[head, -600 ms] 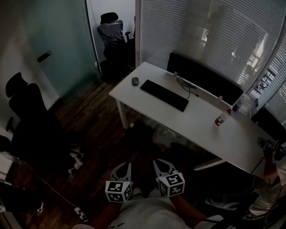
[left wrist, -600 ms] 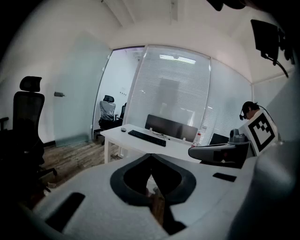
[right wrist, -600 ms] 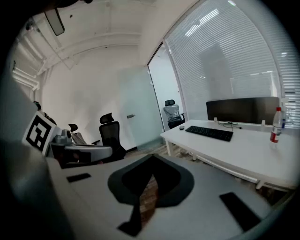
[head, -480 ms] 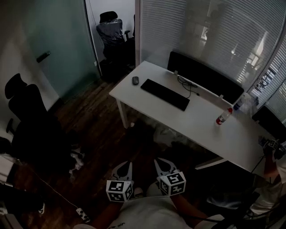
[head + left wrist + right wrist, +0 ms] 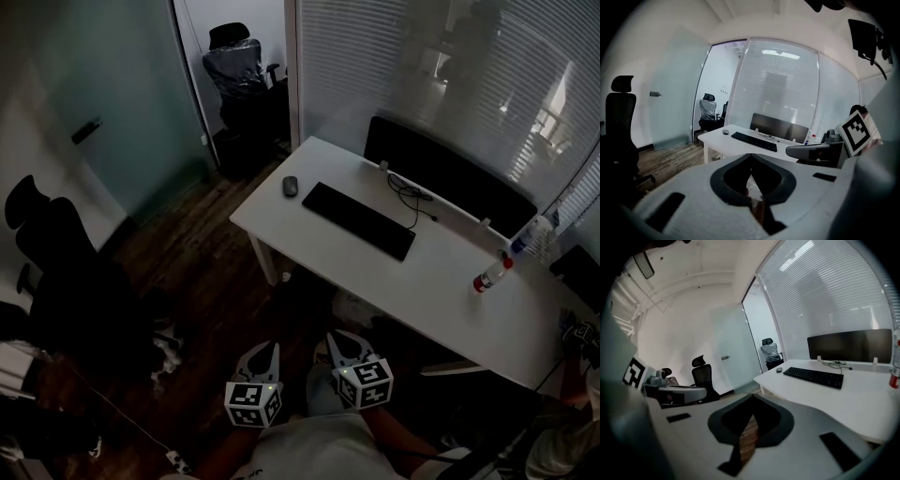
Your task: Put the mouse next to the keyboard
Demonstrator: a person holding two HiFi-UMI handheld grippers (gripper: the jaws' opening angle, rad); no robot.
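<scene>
A small dark mouse (image 5: 290, 186) lies on the white desk (image 5: 441, 272) near its far left corner, just left of the black keyboard (image 5: 357, 219). The mouse (image 5: 725, 131) and keyboard (image 5: 753, 141) also show far off in the left gripper view, and again as mouse (image 5: 779, 370) and keyboard (image 5: 813, 376) in the right gripper view. Both grippers hang low in front of me, well short of the desk. My left gripper (image 5: 262, 354) is shut and empty. My right gripper (image 5: 341, 345) is shut and empty too.
A black monitor back (image 5: 450, 175) stands behind the keyboard with a cable (image 5: 410, 191). A bottle with a red label (image 5: 487, 275) and a second bottle (image 5: 528, 236) stand at the desk's right. Black office chairs (image 5: 56, 272) stand left, another (image 5: 234, 70) by the glass partition. Dark wood floor lies between.
The head view has shifted slightly, so the desk sits a little lower and further right in the picture. Both grippers stay shut, low in front of me.
</scene>
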